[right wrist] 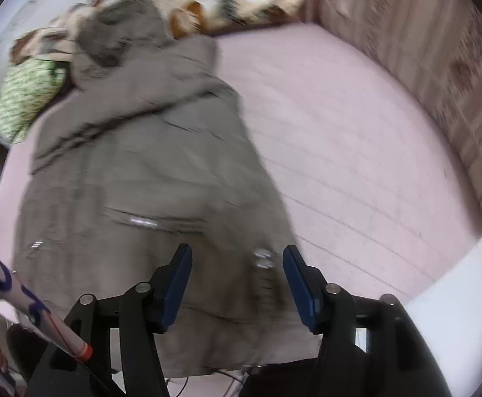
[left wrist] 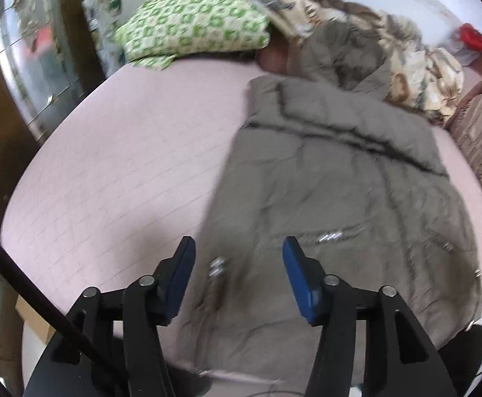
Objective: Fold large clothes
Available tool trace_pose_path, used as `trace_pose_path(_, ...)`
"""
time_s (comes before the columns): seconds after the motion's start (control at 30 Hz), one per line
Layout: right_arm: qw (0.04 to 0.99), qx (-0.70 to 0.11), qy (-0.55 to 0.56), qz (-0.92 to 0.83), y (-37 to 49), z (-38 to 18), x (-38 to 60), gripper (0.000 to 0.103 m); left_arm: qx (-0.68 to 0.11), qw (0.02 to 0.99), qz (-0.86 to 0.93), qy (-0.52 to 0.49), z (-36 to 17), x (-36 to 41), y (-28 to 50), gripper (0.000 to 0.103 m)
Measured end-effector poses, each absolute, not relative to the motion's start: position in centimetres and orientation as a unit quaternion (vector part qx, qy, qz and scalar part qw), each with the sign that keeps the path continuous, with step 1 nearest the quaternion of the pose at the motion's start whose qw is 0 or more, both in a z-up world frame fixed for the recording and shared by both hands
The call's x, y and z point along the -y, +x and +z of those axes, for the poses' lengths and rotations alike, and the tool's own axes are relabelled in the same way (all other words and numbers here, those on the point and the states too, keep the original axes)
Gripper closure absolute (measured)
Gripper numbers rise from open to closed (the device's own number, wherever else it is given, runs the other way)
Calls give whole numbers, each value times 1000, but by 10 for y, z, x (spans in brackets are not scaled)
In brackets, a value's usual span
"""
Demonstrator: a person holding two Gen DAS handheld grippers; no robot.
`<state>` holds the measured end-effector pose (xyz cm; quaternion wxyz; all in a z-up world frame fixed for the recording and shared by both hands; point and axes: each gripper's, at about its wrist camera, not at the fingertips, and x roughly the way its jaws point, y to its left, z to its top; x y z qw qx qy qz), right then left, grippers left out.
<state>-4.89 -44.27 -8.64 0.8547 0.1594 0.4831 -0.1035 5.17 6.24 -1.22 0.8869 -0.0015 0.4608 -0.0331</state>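
A large grey-brown padded coat [left wrist: 333, 178] lies flat on a pink bed sheet [left wrist: 125, 165], hood toward the far end, hem toward me. It also shows in the right wrist view [right wrist: 135, 172]. My left gripper [left wrist: 237, 248] is open and empty above the coat's near left edge, by two metal snaps [left wrist: 218, 266]. My right gripper [right wrist: 237, 254] is open and empty above the coat's near right edge, by metal snaps [right wrist: 262, 258]. Both views are motion-blurred.
A green-and-white pillow [left wrist: 191, 23] and a brown patterned blanket [left wrist: 406, 56] lie at the bed's far end. A patterned sofa or headboard [right wrist: 439, 76] borders the right side. A wooden door and mirror [left wrist: 26, 66] stand left. A printed stick [right wrist: 32, 304] crosses lower left.
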Motion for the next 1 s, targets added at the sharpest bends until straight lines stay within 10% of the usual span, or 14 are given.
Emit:
trace_pose_path(0.77,898,-413,148,-30,263,-4,299,31,-486,872,-51,-14,-97,-37,217,41)
trace_pose_path(1.0,911,-371,155,-88,402,44,307,14,-494,866,-73,-20,-100,-42,226,41)
